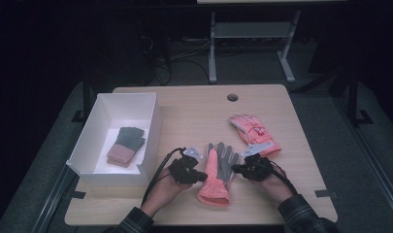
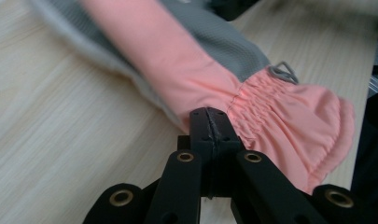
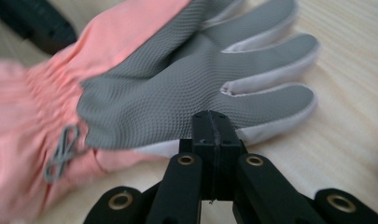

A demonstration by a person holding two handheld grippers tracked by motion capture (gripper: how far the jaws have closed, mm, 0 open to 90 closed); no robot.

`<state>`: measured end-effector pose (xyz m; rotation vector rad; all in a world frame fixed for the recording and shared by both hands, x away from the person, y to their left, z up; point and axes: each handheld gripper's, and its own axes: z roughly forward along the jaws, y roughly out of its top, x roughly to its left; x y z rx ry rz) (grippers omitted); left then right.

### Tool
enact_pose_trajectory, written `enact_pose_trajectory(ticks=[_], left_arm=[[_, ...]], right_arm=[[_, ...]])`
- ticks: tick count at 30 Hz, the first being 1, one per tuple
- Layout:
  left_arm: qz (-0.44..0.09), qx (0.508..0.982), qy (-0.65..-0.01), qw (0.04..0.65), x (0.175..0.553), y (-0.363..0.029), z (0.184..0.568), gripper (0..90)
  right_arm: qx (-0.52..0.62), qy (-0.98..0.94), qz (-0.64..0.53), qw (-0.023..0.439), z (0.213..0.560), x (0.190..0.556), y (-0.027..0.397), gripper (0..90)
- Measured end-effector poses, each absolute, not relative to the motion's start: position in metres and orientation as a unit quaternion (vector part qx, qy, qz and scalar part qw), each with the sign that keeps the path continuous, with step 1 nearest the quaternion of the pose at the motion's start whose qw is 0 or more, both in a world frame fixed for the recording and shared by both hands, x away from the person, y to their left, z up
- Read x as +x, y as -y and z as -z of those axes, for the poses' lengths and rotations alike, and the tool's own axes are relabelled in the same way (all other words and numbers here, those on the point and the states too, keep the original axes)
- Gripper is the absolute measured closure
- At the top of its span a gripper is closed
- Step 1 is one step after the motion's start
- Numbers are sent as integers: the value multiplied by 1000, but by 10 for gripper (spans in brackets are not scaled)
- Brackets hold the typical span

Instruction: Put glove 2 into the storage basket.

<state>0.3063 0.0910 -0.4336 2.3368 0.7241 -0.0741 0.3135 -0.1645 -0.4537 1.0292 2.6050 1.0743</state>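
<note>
A pink glove with a grey textured palm [image 1: 218,171] lies palm up in the front middle of the wooden table [image 1: 184,111], fingers pointing away from the person. My left gripper [image 1: 203,175] is at its left edge. In the left gripper view its jaws [image 2: 208,113] are shut against the glove [image 2: 214,70] at the gathered wrist. My right gripper [image 1: 235,169] is at the glove's right edge. In the right gripper view it [image 3: 213,115] is shut on the white seam of the glove [image 3: 177,84], just below the little finger.
A white open box [image 1: 155,126] stands at the left with a grey and pink knit glove [image 1: 126,145] inside. A second pink glove [image 1: 254,133] lies at the right, beyond my right gripper. A cable hole [image 1: 232,97] sits near the far edge.
</note>
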Motion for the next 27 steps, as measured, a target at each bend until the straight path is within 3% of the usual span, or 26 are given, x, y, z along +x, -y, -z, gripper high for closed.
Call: enact_pose_trajectory(ticks=[16,24,27], left_arm=[[39,908,-223,353,298,-55,442,898],[30,905,-223,360,295,-68,438,893],[19,906,-225,357,293,-80,438,817]], right_arm=[[348,-865,-353,77,450,344,151,900],[349,-860,-363,78,443,343,158,900],[351,-857,-370,75,439,342,162,900]])
